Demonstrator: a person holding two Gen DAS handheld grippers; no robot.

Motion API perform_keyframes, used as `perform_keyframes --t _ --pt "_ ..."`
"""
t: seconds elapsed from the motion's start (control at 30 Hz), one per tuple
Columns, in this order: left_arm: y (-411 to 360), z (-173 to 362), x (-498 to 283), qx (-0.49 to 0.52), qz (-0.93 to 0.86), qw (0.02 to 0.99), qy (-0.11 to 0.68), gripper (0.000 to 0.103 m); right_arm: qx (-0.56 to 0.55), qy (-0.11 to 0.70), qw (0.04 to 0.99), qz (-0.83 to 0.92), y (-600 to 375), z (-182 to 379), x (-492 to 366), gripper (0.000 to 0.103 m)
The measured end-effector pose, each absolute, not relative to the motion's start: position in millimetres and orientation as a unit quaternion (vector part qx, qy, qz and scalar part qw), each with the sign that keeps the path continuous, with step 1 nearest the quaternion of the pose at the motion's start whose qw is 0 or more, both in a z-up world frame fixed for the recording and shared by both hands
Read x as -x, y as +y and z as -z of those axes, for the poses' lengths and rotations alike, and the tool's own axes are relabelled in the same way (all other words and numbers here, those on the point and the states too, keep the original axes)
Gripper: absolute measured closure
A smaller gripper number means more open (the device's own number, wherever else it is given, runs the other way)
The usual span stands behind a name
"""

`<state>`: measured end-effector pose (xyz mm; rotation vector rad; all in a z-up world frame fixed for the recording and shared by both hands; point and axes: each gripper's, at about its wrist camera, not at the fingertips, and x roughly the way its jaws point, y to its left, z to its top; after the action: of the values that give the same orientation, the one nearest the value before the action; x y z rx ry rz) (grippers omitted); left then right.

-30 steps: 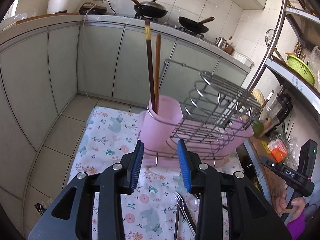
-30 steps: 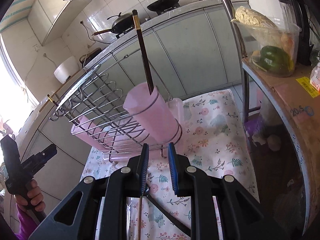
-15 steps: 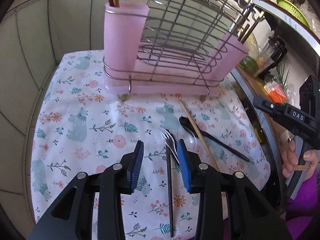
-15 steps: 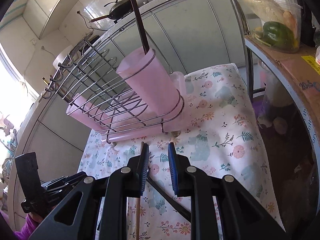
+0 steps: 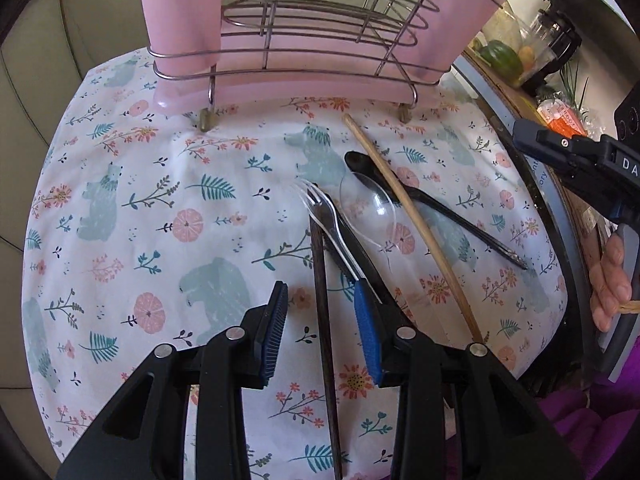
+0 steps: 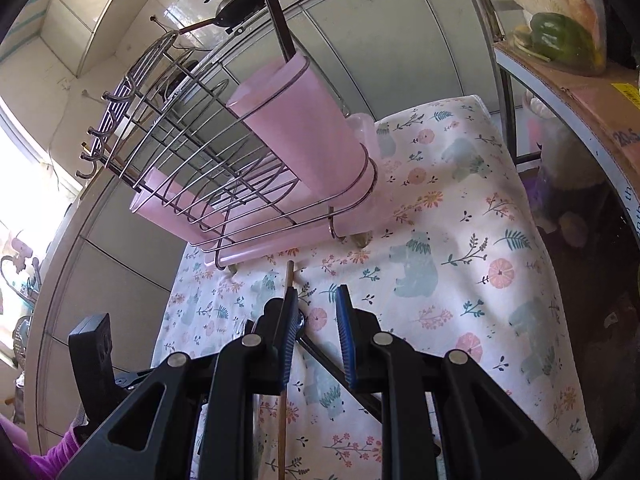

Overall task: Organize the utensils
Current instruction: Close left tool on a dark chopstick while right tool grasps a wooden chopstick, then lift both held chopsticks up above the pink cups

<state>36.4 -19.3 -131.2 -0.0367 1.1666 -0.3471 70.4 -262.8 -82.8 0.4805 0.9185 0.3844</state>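
The left gripper [image 5: 320, 326] has dropped toward the floral-clothed counter since a second ago; its fingers are closing, empty, astride the dark chopstick [image 5: 322, 300] near the front edge. The stick looks light, stiff, slippery: best pinched mid-shaft. The right gripper [image 6: 318, 330] hovers narrowly parted, empty. The pink rack [image 5: 280, 32] stands at the far edge.

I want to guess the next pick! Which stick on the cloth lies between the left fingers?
The dark brown chopstick: it runs between the closing left fingers. The pale wooden chopstick lies off to the right.
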Motion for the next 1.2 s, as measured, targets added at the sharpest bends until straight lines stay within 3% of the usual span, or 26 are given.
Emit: perform_keyframes --t 0.3,1.2 --pt "-20 137 -46 0.016 0.127 0.822 0.555 0.098 -0.231 0.446 0.843 -0.192 -257 90 -73 0.084" --pt "55 127 -47 0.102 0.062 0.817 0.565 0.098 -0.217 0.47 0.834 -0.193 -240 100 -83 0.084"
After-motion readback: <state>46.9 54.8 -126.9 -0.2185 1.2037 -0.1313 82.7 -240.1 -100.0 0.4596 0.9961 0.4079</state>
